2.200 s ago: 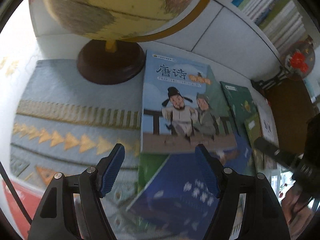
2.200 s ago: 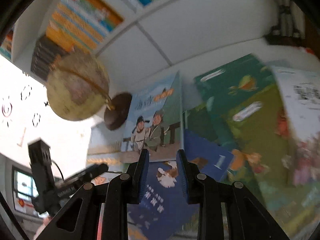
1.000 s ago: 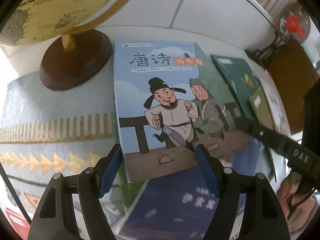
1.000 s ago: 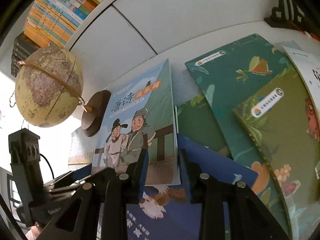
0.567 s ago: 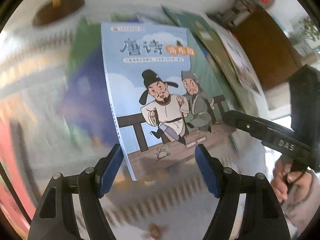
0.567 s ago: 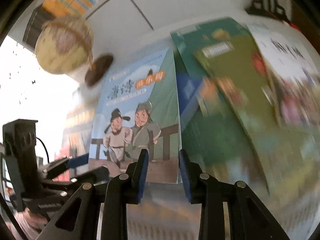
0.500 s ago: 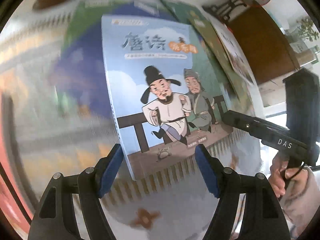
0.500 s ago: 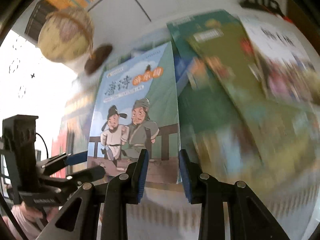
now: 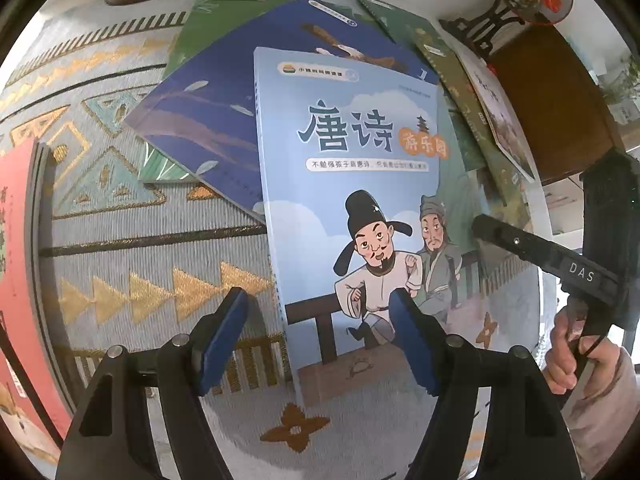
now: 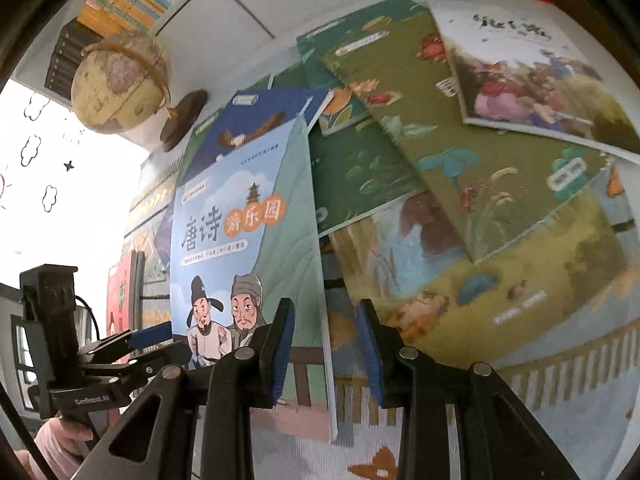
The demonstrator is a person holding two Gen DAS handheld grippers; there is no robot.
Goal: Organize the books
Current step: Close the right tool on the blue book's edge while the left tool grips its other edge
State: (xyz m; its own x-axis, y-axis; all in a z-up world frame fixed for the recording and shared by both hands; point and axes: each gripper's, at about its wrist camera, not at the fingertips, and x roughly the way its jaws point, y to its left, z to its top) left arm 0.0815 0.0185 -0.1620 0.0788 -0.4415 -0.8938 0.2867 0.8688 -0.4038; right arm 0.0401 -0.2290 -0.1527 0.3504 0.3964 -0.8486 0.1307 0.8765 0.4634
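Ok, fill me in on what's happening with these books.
A person holds a gripper in each hand over a patterned rug strewn with picture books. Both grippers sit at the near edge of a light blue book with two cartoon men on the cover. The left gripper is open; whether the right gripper pinches the book is unclear.

both grippers angled steeply down, side by side

the left gripper (image 9: pixel 318 338) stands with its blue pads (image 9: pixel 222 336) well apart, nothing pinched between them. the right gripper (image 10: pixel 326 354) holds its pads (image 10: pixel 280 350) at a narrower gap, not pressing on anything as far as can be seen. each is held from behind by a hand on its black handle: the right hand (image 9: pixel 576 356) in a pale sleeve curls its fingers round the grip, and the left hand (image 10: pixel 60 446) shows low at the edge of the other view.
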